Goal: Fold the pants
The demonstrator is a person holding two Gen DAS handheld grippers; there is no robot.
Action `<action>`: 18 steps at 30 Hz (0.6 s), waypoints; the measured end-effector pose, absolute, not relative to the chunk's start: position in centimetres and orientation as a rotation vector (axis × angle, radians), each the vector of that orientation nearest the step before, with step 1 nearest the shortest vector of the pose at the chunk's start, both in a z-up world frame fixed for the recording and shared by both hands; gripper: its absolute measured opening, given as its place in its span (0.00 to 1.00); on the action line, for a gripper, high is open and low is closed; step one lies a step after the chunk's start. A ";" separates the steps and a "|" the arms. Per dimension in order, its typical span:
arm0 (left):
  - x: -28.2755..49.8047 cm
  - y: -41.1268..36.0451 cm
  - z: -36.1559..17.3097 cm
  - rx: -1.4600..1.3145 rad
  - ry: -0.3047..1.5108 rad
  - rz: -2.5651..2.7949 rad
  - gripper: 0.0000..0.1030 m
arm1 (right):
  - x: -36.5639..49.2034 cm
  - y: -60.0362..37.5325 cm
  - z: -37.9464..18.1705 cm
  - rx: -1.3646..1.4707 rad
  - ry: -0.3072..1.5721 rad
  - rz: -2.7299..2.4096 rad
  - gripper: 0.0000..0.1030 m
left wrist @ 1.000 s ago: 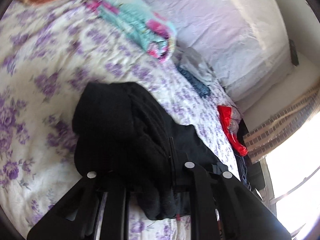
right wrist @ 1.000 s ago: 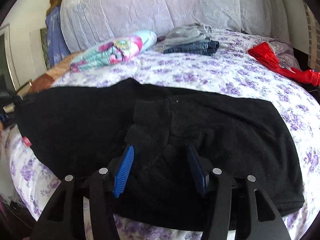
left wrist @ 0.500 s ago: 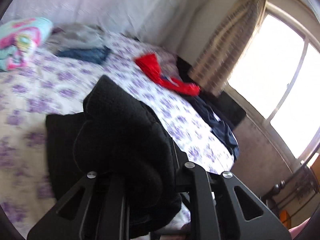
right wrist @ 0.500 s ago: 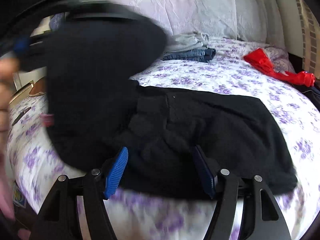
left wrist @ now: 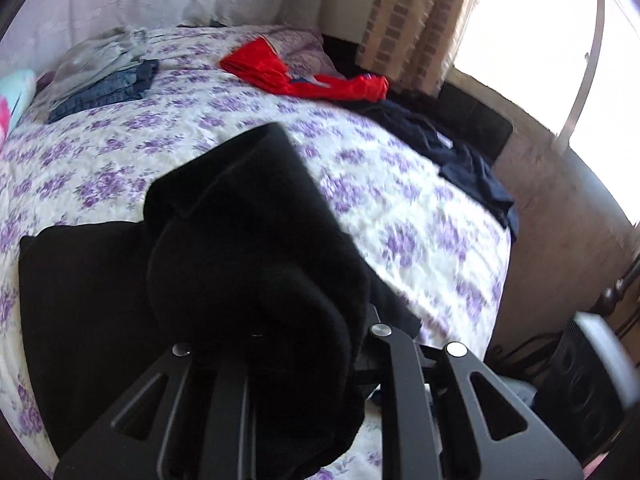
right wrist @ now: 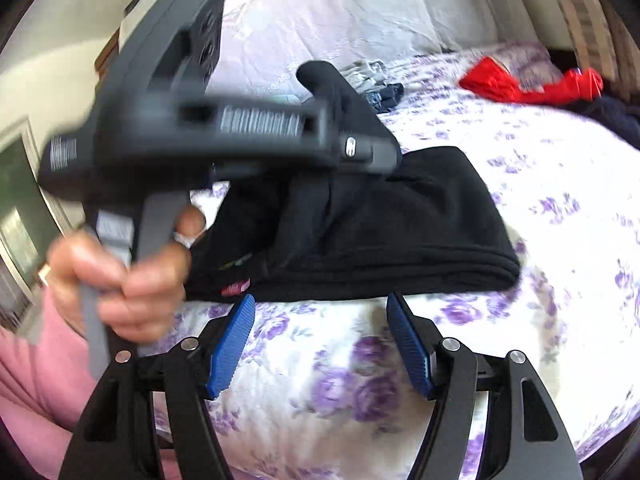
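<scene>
Floral bedspread (right wrist: 560, 184) bears black pants (right wrist: 400, 232), doubled into thick layers.

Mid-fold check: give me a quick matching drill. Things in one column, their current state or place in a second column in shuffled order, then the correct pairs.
Things:
1. black pants
2. right gripper
3. red garment
4. folded jeans

States or places:
A. jaws apart over bare floral sheet, nothing between them
B. far side of the bed, near the curtain
C. one end bunched in the left gripper, the rest lying doubled on the bed
D. in a stack under a grey garment near the pillows

Pairs: 1-C, 2-A, 3-B, 4-D
</scene>
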State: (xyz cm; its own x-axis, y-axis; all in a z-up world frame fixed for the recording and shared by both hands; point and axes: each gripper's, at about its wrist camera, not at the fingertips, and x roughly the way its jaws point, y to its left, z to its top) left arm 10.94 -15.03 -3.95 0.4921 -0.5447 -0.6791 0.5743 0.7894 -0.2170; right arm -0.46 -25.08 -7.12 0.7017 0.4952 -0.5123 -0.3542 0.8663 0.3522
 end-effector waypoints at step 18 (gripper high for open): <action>9.8 -14.5 -4.5 -0.005 0.801 -0.921 0.49 | 2.7 -34.1 -2.2 0.480 0.478 0.436 0.76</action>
State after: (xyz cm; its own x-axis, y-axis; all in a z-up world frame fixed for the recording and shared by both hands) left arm 9.76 -14.48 -4.52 0.3430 -0.7105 -0.6144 0.7073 0.6258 -0.3288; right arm 2.67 -34.10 -2.15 0.8017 0.4991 -0.3291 -0.2818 0.8010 0.5282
